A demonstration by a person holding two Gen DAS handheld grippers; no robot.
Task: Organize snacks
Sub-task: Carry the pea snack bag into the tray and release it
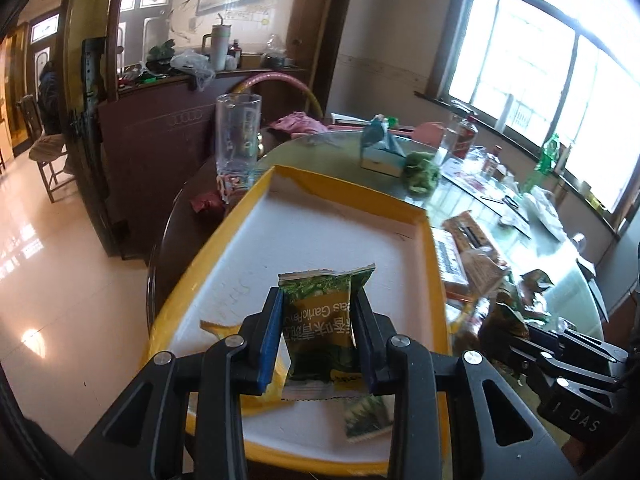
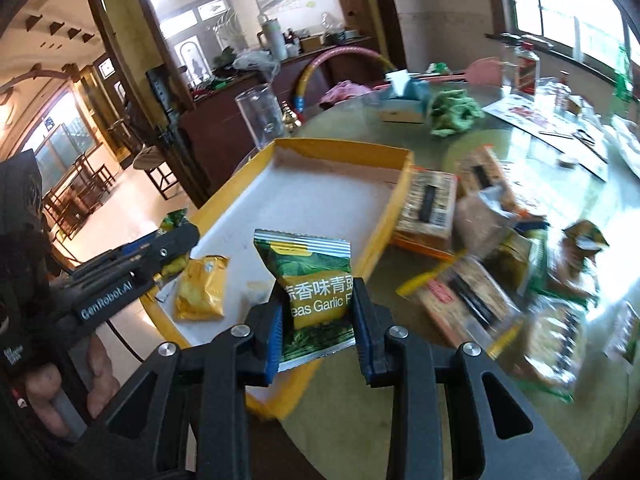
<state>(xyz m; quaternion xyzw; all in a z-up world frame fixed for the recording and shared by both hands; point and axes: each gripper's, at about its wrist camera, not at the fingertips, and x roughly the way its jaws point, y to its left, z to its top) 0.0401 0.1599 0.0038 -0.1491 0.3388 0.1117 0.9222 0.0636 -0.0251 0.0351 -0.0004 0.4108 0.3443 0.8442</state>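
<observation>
We see a home dining room: round glass-topped surface (image 1: 344,152), sideboard (image 1: 160,128) behind it, windows (image 1: 540,52) alongside.

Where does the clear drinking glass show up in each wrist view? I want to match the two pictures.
Left wrist: the clear glass stands upper left of centre, just beyond the far left corner of the yellow tray.
Right wrist: glass upper left of centre, again behind the tray.
Shared landmark: yellow tray.

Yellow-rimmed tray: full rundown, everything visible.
The rectangular yellow-rimmed tray looks like cardboard, with low yellow walls and a white floor. It sits on the glass-topped table, one edge near the table's edge. A yellow snack packet and a small green packet lie inside. Stacked snack boxes crowd its right wall.
</observation>
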